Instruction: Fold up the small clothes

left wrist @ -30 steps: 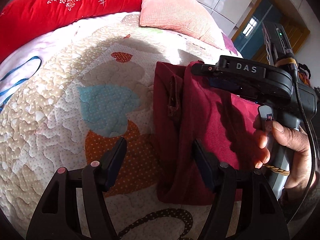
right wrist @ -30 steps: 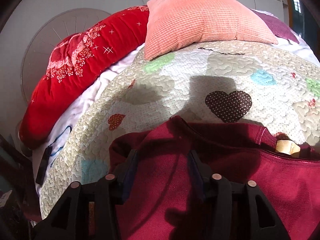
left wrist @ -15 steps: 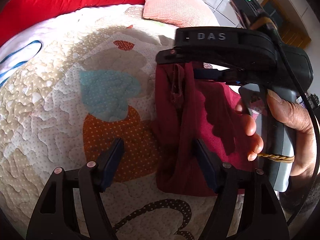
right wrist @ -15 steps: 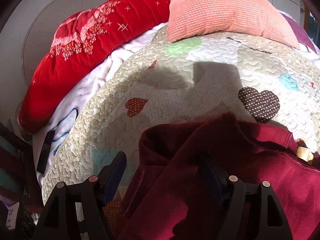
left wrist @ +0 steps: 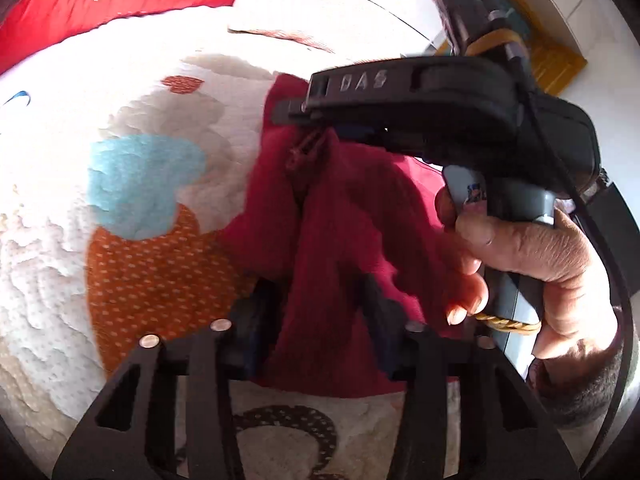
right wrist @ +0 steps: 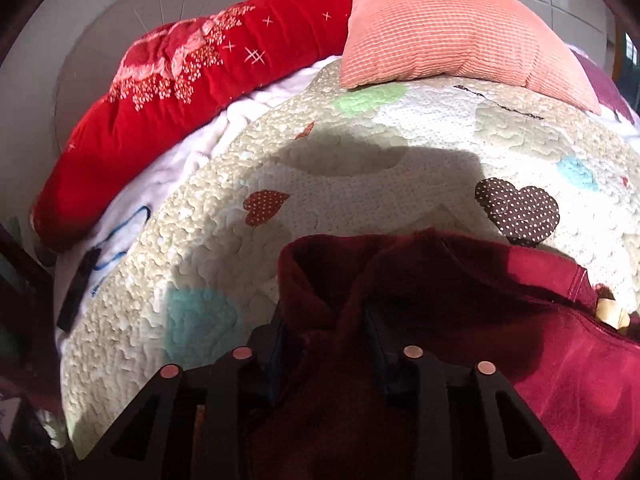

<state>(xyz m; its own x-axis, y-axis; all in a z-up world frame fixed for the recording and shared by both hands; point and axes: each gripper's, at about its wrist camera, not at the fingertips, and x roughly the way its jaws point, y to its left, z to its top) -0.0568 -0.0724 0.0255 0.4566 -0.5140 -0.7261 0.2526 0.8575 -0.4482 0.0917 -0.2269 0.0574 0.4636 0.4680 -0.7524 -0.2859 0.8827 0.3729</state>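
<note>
Maroon garment [left wrist: 344, 248] sits bunched between both closing tongs [left wrist: 320, 308] [right wrist: 326, 328].

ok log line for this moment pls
left gripper: closing, maroon garment between jaws | right gripper: closing, same garment | surface: quilt

garment [right wrist: 460, 300]: dark red | quilt [right wrist: 360, 184]: cream, dotted hearts (brown, orange, blue) | pillow [right wrist: 440, 32]: ribbed salmon-pink

both claws, left [left wrist: 320, 300] and right [right wrist: 326, 332], are closing.
</note>
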